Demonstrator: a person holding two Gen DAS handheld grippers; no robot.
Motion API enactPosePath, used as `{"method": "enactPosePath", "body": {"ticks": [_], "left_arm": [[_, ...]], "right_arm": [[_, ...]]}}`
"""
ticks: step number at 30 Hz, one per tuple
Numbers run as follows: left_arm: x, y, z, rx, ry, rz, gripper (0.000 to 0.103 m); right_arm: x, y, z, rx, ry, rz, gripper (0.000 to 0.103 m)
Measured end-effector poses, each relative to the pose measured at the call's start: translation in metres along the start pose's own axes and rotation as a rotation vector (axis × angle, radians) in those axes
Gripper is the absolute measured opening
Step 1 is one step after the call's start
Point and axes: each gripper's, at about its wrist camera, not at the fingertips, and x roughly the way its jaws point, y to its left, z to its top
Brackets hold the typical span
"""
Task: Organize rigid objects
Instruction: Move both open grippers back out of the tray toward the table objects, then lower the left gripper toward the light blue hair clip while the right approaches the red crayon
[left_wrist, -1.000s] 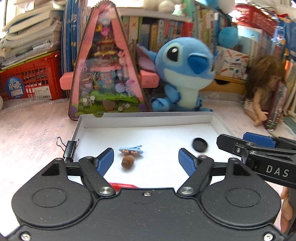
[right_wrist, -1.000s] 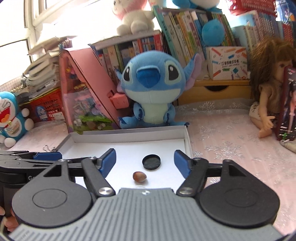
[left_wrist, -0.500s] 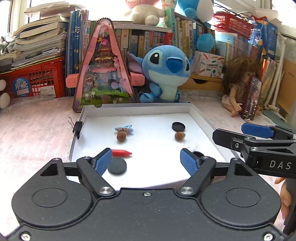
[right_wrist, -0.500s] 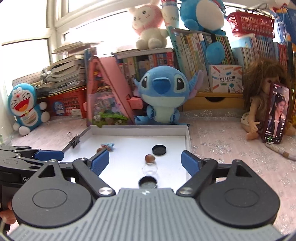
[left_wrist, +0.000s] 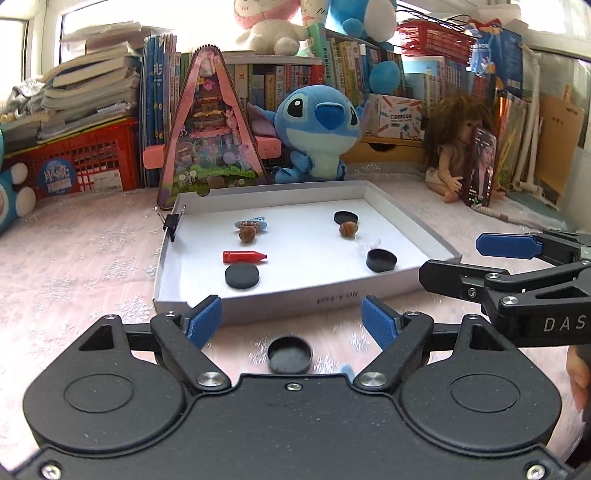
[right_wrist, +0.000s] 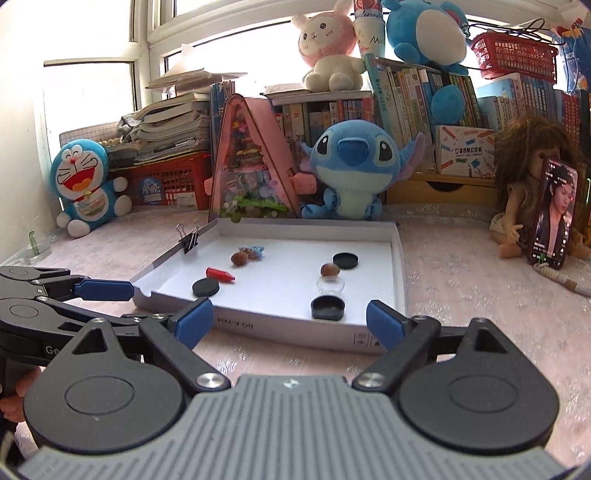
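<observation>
Both grippers have drawn back from the white tray (left_wrist: 402, 218) since a second ago: then the blue pads hung over its floor, now its near wall lies beyond them at mid-frame. The left gripper (left_wrist: 291, 322) is released with nothing between its pads; the right gripper (right_wrist: 289, 320) is spreading its jaws, which are also empty.

Only the left view shows a black cap (left_wrist: 290, 354) on the pink cloth at lower centre, outside the tray and just short of the left gripper's body. Only the right view makes the small clear jar (right_wrist: 330, 286) plain, beside a black cup (right_wrist: 328, 308) in the tray's near right corner; it also takes in a blue cat toy (right_wrist: 83, 184) at far left.

Inside the tray lie a red crayon-shaped piece (left_wrist: 243, 257), a black disc (left_wrist: 242, 276), two brown nuts (left_wrist: 247, 233), a blue clip (left_wrist: 252, 223) and another black lid (left_wrist: 345, 217), all apart from the pads. A binder clip (left_wrist: 171, 223) grips the left wall.
</observation>
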Motion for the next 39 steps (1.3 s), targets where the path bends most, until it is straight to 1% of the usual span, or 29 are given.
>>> {"method": "enactPosePath", "body": {"ticks": [8,13,21,25,33,39], "left_arm": [[-0.014,-0.001,-0.025,0.014,0.001,-0.005,0.082],[-0.016,-0.002,-0.035,0.012,-0.005,0.004,0.082],[-0.019,-0.005,-0.05,0.004,-0.006,-0.003,0.082],[-0.02,-0.006,-0.056,0.011,-0.003,-0.001,0.082],[-0.019,-0.007,-0.065,0.022,-0.001,0.005,0.082],[-0.014,-0.003,-0.069,0.0,0.013,0.003,0.082]], "right_arm": [[-0.012,0.01,-0.024,-0.033,-0.009,0.009,0.097],[-0.017,0.017,-0.037,-0.055,-0.012,0.02,0.098],[-0.028,0.025,-0.053,-0.098,-0.04,0.006,0.099],[-0.03,0.03,-0.06,-0.122,-0.037,-0.006,0.099],[-0.028,0.032,-0.07,-0.113,-0.018,-0.002,0.099],[-0.024,0.033,-0.073,-0.116,-0.006,-0.002,0.099]]}}
